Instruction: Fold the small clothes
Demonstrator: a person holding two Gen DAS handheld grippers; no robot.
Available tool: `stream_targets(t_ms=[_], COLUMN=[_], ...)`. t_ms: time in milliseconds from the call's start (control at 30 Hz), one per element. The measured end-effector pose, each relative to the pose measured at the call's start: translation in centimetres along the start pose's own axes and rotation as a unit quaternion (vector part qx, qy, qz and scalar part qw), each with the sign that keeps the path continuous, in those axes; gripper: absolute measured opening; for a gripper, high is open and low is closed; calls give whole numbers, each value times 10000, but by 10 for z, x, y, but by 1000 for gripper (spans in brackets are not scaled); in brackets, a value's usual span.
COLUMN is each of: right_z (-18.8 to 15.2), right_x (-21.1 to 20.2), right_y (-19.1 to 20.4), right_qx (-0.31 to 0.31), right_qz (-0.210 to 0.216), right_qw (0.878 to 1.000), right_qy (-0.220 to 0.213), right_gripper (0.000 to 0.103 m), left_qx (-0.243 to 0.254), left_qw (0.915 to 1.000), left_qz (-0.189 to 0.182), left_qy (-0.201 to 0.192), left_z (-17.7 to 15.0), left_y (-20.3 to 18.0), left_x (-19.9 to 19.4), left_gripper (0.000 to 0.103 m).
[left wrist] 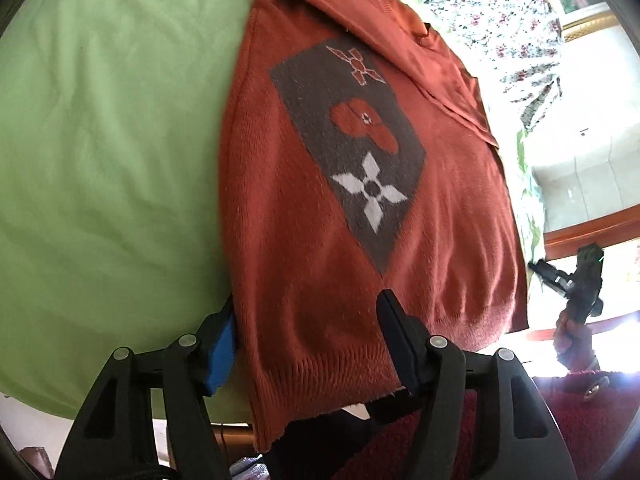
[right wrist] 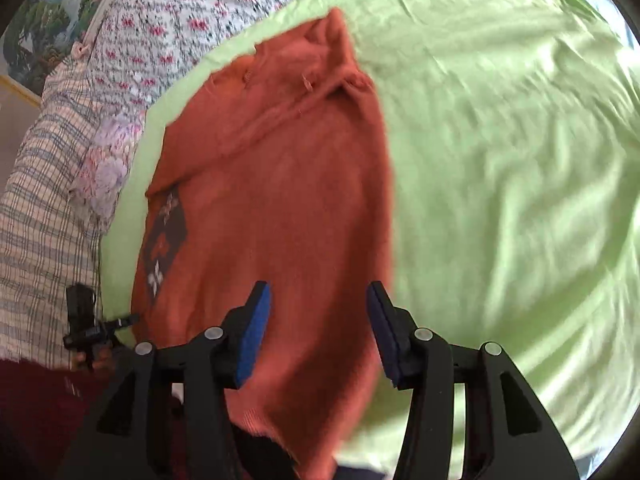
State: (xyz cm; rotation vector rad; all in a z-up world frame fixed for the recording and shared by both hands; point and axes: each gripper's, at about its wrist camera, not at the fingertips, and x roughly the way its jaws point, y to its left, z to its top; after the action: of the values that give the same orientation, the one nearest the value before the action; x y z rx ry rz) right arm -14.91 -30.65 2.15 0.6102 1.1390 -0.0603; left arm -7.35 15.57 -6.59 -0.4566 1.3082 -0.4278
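Observation:
A rust-orange knitted sweater [left wrist: 288, 216] with a grey diamond panel of flower motifs [left wrist: 352, 148] lies on the green sheet [left wrist: 100, 160]. My left gripper [left wrist: 308, 320] is open, its fingers straddling the sweater's ribbed hem near the bed's front edge. In the right wrist view the sweater [right wrist: 280, 200] lies with its collar far from me. My right gripper [right wrist: 318, 312] is open just above the sweater's near part, touching nothing that I can see. Each gripper shows small in the other's view: the right one [left wrist: 576, 280], the left one [right wrist: 86, 320].
A floral quilt [right wrist: 180, 4] and a checked cloth [right wrist: 36, 208] lie along the sweater's far side. The green sheet [right wrist: 500, 160] stretches wide to the right. A dark red sleeve [left wrist: 580, 412] of the person shows at the bed's edge.

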Motion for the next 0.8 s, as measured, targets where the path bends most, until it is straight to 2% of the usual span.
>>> stream_targets(t_ms=[133, 300, 333, 367, 400, 433, 467, 500, 567, 700, 800], right_z=[-25, -44, -46, -48, -49, -50, -50, -49, -50, -52, -50], right_x=[2, 21, 28, 31, 34, 37, 39, 40, 40, 33, 27], right_y=[-17, -11, -7, -6, -4, -2, -1, -1, -6, -7, 0], right_qx=[160, 175, 172, 180, 162, 130, 121, 145, 218, 207, 174], right_qz=[16, 568, 781, 855, 917, 951, 959, 962, 925, 1018, 1110], right_qw=[9991, 9966, 9949, 9942, 9937, 9935, 9935, 9935, 9935, 9927, 9923], right_qy=[398, 576, 620, 634, 620, 613, 602, 588, 626, 609, 524], right_gripper=[51, 52, 52, 52, 52, 51, 41, 24, 9, 8, 8], left_qx=[16, 218, 283, 334, 391, 431, 424, 349, 285, 380, 333], left_qw=[9996, 9978, 9977, 9976, 9976, 9976, 9976, 9978, 9984, 9989, 9990], left_qz=[-229, -382, -354, -311, -238, -142, -94, -112, -156, -123, -289], left_qy=[182, 488, 507, 511, 523, 531, 537, 549, 469, 240, 6], left_z=[-3, -1, -3, -4, -5, -6, -7, -8, -10, -13, -9], left_y=[3, -8, -9, -10, -11, -11, -8, -3, 1, -5, -10], left_x=[3, 16, 18, 19, 20, 21, 21, 20, 16, 9, -3], left_gripper=[62, 62, 59, 50, 37, 28, 11, 8, 7, 5, 5])
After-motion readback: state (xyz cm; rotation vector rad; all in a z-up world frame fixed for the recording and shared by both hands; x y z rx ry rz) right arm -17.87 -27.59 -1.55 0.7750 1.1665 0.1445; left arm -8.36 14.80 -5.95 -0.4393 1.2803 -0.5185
